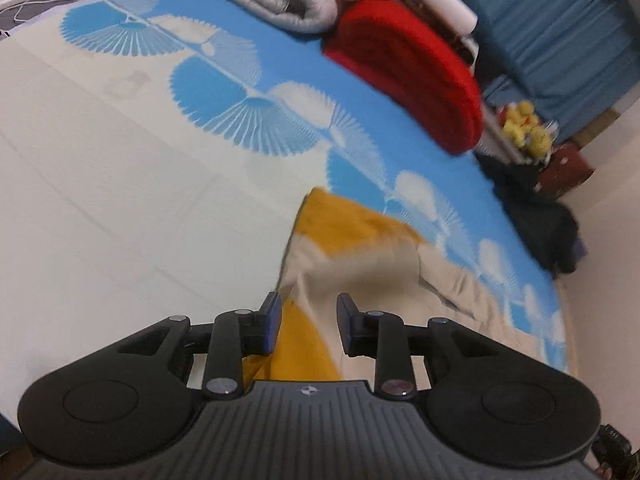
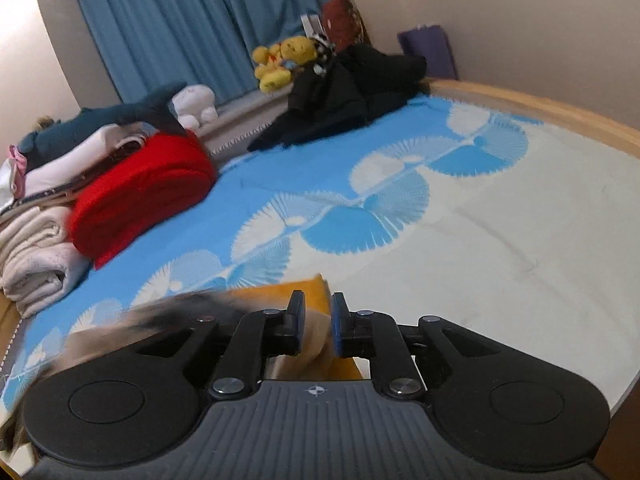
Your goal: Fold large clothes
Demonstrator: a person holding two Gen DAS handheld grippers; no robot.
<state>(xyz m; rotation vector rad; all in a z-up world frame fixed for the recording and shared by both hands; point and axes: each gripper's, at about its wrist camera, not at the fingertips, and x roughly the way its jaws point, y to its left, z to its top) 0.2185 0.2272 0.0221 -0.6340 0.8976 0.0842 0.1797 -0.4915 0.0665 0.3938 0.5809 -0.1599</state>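
A bed with a blue-white sheet is seen. The left claw is parted over a yellow-beige garment; the right claw is narrow, cloth between its pads.

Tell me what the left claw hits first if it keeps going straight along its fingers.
The left claw, its fingers apart, would most likely meet the yellow and beige garment lying right ahead on the bed sheet. Blur makes depth uncertain.

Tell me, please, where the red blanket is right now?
The red blanket lies folded on the bed, left in the right wrist view, between the beige towels and the black clothes.
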